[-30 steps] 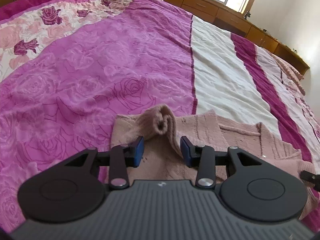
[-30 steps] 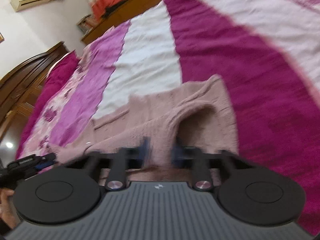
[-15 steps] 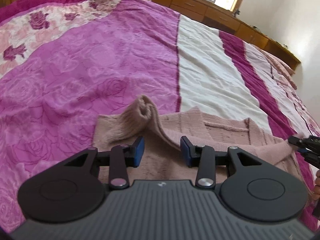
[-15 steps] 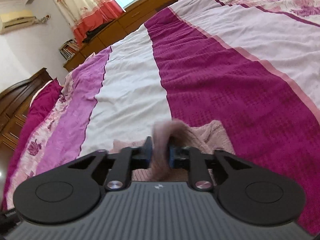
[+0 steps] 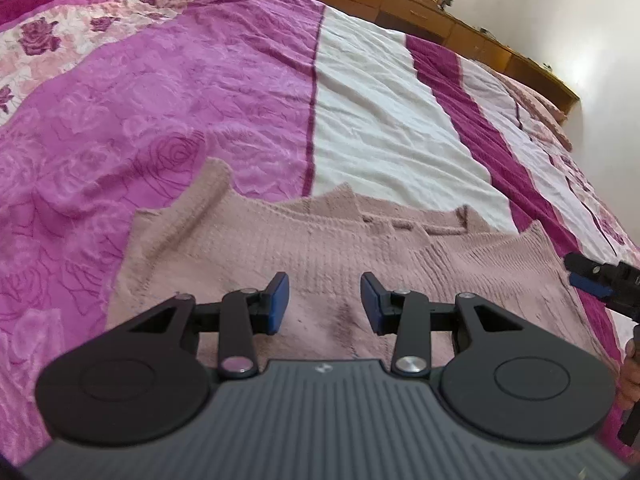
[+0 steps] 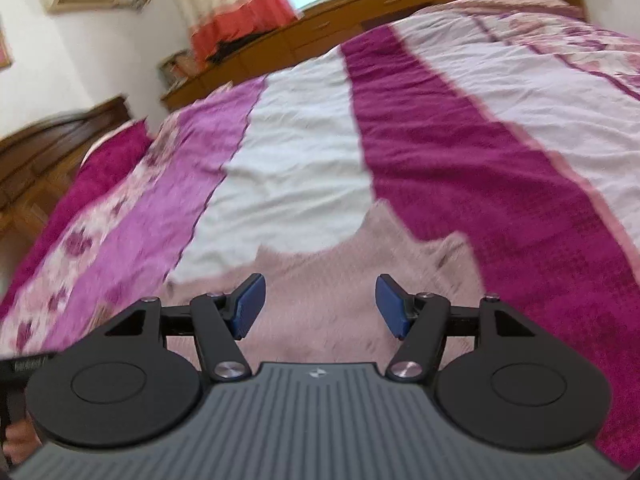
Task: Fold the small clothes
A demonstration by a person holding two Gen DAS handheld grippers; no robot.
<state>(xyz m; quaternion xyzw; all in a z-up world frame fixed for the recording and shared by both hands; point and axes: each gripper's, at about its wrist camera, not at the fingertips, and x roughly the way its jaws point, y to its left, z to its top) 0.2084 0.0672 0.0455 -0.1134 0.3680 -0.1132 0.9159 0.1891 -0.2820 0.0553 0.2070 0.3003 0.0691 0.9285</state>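
While the pink knit garment [image 5: 320, 248] lies flat on the striped bedspread [image 5: 380, 128], the left gripper [image 5: 324, 304] hovers above it, fingers apart and empty. The right gripper [image 6: 320, 306] has just been opening, nothing between its pads; bare bedspread lies beyond the garment's far edge.

Both your grippers hang with nothing between their pads.
Your left gripper [image 5: 324, 300] sits part-spread and tilted downward; your right gripper [image 6: 320, 306], its jaws just opening wider, shows at the left view's right edge.
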